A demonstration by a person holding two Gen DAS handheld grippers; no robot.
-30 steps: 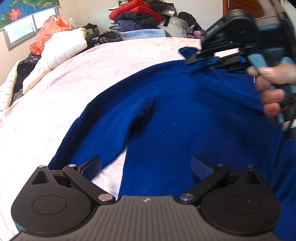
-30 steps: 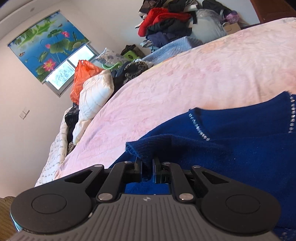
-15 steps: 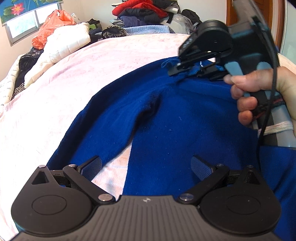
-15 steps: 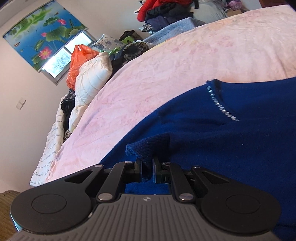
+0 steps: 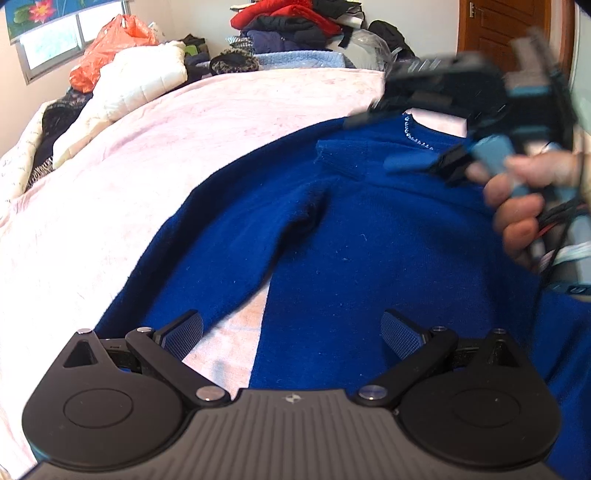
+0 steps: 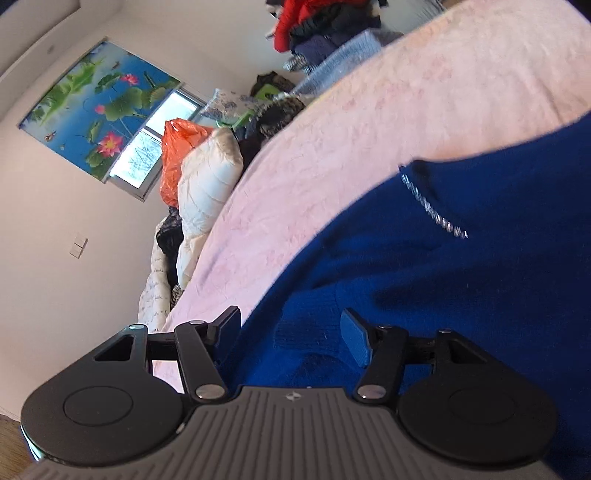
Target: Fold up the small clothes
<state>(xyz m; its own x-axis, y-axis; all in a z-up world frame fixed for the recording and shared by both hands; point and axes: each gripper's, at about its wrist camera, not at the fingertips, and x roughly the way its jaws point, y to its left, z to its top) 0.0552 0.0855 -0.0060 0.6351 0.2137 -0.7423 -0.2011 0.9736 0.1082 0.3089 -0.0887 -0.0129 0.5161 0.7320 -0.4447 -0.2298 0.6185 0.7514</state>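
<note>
A dark blue sweater [image 5: 369,258] lies flat on the pink bedspread [image 5: 184,147]. Its left sleeve is folded in over the chest, and the ribbed cuff [image 5: 343,158] rests near the sparkly neckline trim [image 5: 417,138]. My left gripper [image 5: 291,332] hovers open over the lower sleeve and hem with nothing between its pads. My right gripper [image 5: 380,142], blurred and held by a hand [image 5: 517,206], sits just right of the cuff. In the right wrist view its jaws are opening [image 6: 291,332] and the cuff [image 6: 306,332] lies loose between them, not pressed.
A white quilt [image 5: 140,81] and an orange bag [image 5: 110,48] lie at the bed's far left. A heap of clothes [image 5: 295,26] is piled at the far end. A wooden door [image 5: 502,29] stands at the back right. Bare bedspread stretches left of the sweater.
My right gripper's jaws have spread and let go of the sleeve cuff, which now lies on the sweater's chest. That gripper dipped and rolled a little. The left gripper stayed put.
</note>
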